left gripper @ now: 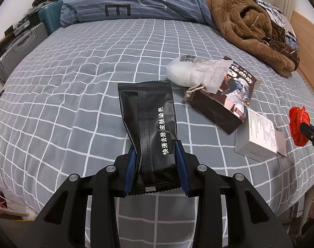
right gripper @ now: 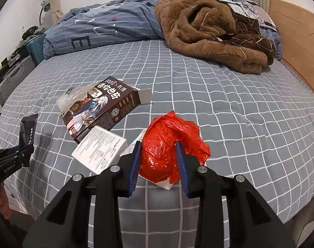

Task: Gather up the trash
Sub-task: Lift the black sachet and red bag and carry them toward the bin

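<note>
My left gripper [left gripper: 157,157] is shut on a black foil packet [left gripper: 150,124] with white Chinese print, held above the bed's front edge; the packet also shows in the right wrist view [right gripper: 28,130]. My right gripper [right gripper: 158,157] is shut on a crumpled red plastic bag [right gripper: 169,144], also seen at the right edge of the left wrist view [left gripper: 299,125]. On the bed lie a brown printed carton [left gripper: 225,101] [right gripper: 101,107], a white box [left gripper: 258,138] [right gripper: 100,149] and a clear plastic wrapper [left gripper: 190,72] with a string.
The bed has a grey checked sheet [left gripper: 84,78]. A blue duvet [right gripper: 107,29] and a brown fleece garment [right gripper: 208,31] lie at the far side. Suitcases [left gripper: 18,47] stand left of the bed. A wooden headboard [right gripper: 297,47] is at the right.
</note>
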Tool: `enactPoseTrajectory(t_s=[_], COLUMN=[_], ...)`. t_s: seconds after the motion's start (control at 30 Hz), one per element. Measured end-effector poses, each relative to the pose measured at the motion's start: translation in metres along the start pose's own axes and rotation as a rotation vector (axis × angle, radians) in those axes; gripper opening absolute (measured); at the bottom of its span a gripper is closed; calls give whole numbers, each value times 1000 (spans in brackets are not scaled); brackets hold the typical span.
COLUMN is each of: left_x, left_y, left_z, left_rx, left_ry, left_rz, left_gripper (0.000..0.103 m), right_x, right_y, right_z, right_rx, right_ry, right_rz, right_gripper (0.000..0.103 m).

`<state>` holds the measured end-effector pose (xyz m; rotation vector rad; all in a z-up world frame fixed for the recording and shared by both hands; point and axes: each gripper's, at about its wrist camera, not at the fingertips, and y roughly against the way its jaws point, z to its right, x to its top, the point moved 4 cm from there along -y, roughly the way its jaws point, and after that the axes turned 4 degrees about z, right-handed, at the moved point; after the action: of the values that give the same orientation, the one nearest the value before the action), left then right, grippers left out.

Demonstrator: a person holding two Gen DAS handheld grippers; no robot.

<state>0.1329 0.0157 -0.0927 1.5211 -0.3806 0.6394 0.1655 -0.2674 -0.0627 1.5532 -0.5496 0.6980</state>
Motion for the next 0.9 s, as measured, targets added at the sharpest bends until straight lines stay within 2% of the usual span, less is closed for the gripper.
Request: enactPoseTrajectory(t_s=[0.9], left_x=[-27], left_y=[61], left_z=[7], left_rx=[-44], left_ry=[-17], left_rz=[50], left_gripper=[36], right_x=[-22], right_y=[62], right_z=[-14], right_rx=[8], right_ry=[14], right_rz=[52], right_gripper=[32])
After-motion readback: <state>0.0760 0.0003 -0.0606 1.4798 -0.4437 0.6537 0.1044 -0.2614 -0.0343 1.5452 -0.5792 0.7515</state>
